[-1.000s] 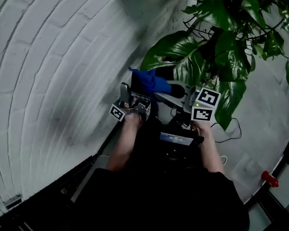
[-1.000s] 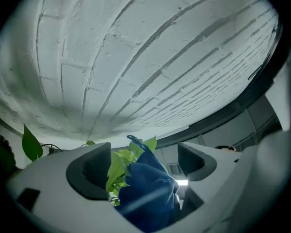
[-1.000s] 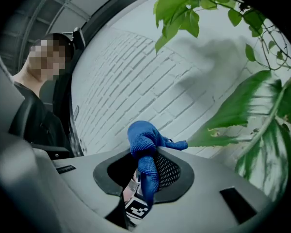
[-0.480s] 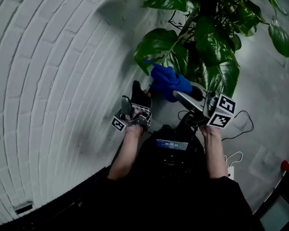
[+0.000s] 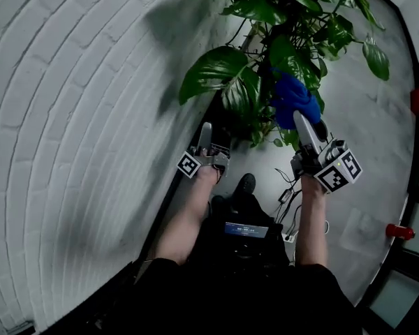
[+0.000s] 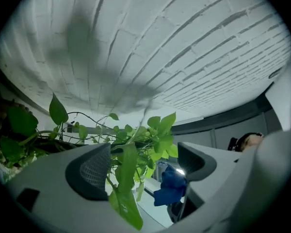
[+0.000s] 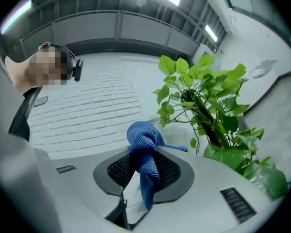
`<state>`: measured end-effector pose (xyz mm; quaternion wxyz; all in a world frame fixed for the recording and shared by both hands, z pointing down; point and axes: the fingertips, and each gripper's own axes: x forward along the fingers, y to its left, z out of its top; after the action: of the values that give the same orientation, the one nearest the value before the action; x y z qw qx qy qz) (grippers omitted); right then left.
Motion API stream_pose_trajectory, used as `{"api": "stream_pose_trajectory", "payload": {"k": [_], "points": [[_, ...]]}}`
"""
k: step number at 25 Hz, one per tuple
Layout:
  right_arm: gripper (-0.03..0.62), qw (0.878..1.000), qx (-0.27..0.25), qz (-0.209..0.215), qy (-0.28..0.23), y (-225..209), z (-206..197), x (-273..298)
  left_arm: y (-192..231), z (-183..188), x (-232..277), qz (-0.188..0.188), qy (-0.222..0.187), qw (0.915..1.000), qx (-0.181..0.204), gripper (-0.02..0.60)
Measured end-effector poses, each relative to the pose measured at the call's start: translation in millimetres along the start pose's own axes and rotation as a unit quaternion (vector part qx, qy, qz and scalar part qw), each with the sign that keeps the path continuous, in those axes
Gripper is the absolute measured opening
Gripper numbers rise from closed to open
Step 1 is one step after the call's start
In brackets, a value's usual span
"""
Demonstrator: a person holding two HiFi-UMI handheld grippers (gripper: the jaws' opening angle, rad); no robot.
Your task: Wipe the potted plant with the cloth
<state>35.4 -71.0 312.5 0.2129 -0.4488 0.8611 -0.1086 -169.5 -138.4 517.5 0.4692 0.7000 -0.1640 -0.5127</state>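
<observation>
While the blue cloth (image 5: 293,100) presses bunched against the leaves of the potted plant (image 5: 279,47), I see my right gripper (image 5: 302,121) clamped on it, both jaws pinching the fabric. My left gripper (image 5: 213,132) hangs near the lower foliage with its jaws apart, a leaf (image 6: 122,176) dangling between them, beside the white brick wall (image 5: 77,117).

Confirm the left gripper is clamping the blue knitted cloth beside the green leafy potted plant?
No: the right gripper clamps the blue knitted cloth beside the green leafy potted plant, as the right gripper view shows. The left gripper is open.
</observation>
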Motion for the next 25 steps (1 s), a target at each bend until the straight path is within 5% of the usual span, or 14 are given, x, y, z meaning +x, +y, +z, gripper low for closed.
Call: {"api": "stream_pose_trajectory", "payload": {"k": [3,8,13,25], "points": [[0.095,0.999,-0.026,-0.023,-0.011,-0.5,8.4,11.8,19.8,-7.2,13.1,0.003,-0.012,0.9996,-0.024,0.460],[0.097,0.982,-0.082,-0.034,0.167,-41.7,-94.8,68.5,10.8,-12.9,45.1,-0.038,-0.018,0.9977,-0.054,0.459],[0.097,0.951,-0.062,0.023,0.303,-33.7,-202.8,73.4,-12.1,-20.8,61.1,-0.070,0.000,0.9959,-0.058,0.459],[0.097,0.941,0.061,0.074,0.325,35.9,-233.5,-9.1,-33.2,-23.4,26.0,-0.060,0.041,0.9965,-0.041,0.459]]}}
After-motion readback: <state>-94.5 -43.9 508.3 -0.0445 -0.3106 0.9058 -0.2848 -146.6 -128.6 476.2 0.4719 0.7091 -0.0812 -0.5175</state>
